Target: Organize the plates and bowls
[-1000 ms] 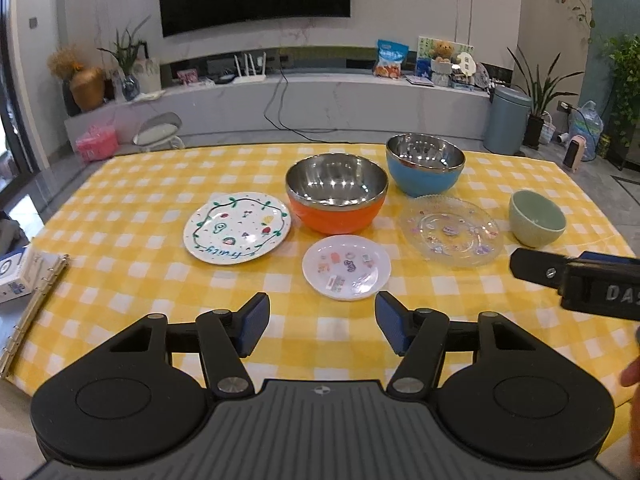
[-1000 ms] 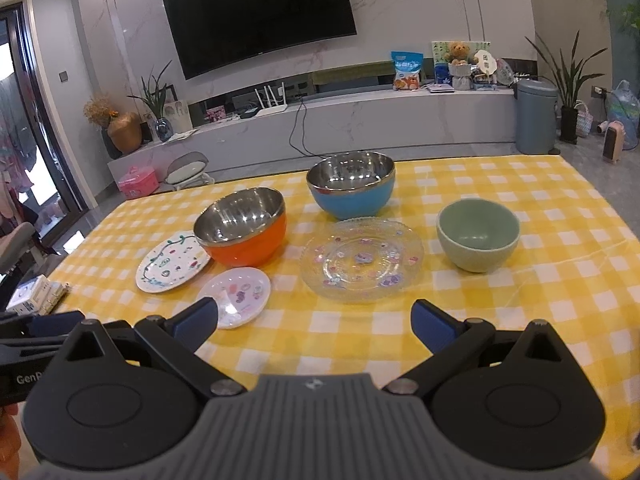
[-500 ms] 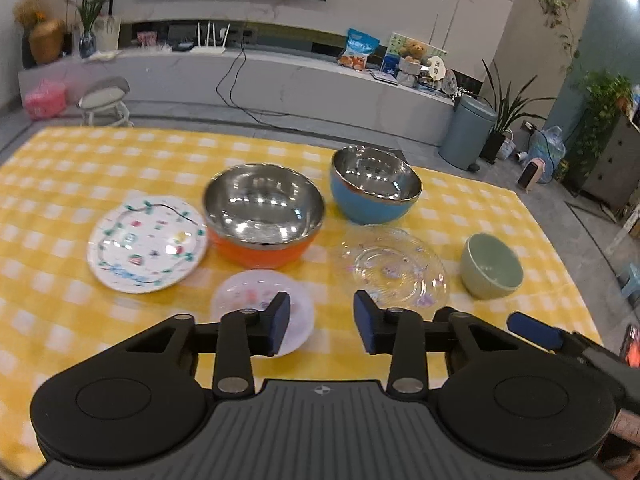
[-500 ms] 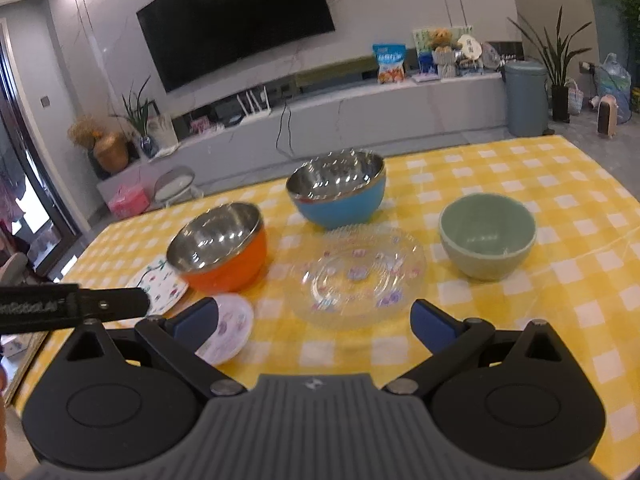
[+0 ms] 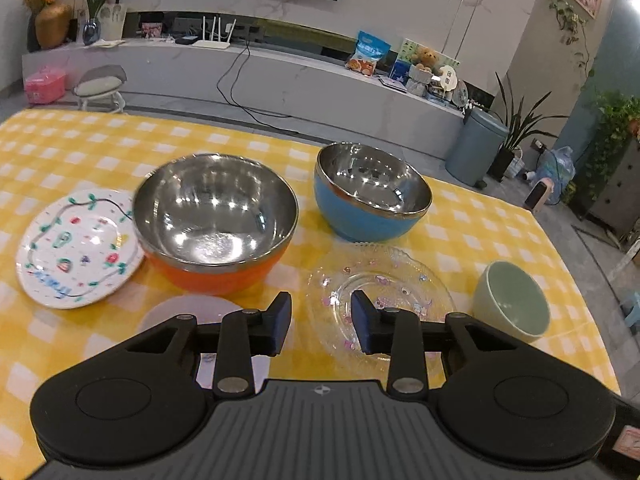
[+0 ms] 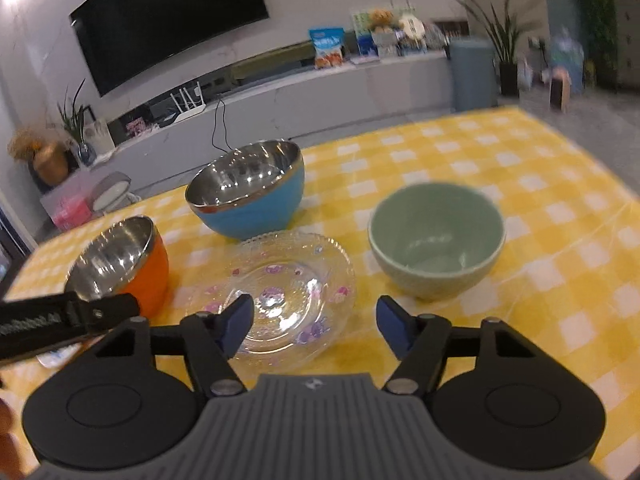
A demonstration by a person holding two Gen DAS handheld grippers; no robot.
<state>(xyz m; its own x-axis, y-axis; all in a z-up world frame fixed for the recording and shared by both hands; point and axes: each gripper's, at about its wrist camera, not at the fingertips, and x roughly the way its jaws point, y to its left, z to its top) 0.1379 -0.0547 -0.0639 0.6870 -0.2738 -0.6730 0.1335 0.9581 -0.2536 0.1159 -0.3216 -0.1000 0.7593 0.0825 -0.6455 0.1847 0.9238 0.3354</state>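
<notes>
On the yellow checked table (image 5: pixel 472 216) stand an orange steel bowl (image 5: pixel 216 220), a blue steel bowl (image 5: pixel 372 196), a green ceramic bowl (image 5: pixel 514 300), a clear glass plate (image 5: pixel 392 292), a white painted plate (image 5: pixel 76 248) and a small white plate (image 5: pixel 180 314), partly hidden by my left gripper. My left gripper (image 5: pixel 320 322) is open and empty, above the gap between the small plate and the glass plate. My right gripper (image 6: pixel 314 322) is open and empty, over the glass plate (image 6: pixel 276 288), with the green bowl (image 6: pixel 436 236) just ahead on the right. The blue bowl (image 6: pixel 248 188) and orange bowl (image 6: pixel 120 260) lie left.
The left gripper's finger (image 6: pixel 68 316) shows at the left of the right wrist view. Beyond the table's far edge is a grey TV bench (image 5: pixel 280 80) and a grey bin (image 5: pixel 476 148). The table's right edge (image 5: pixel 576 280) drops to the floor.
Both grippers have moved forward and lower toward the dishes. The left gripper's jaws first narrowed, then widened a little. The right gripper's jaws have narrowed somewhat and it now sits over the glass plate.
</notes>
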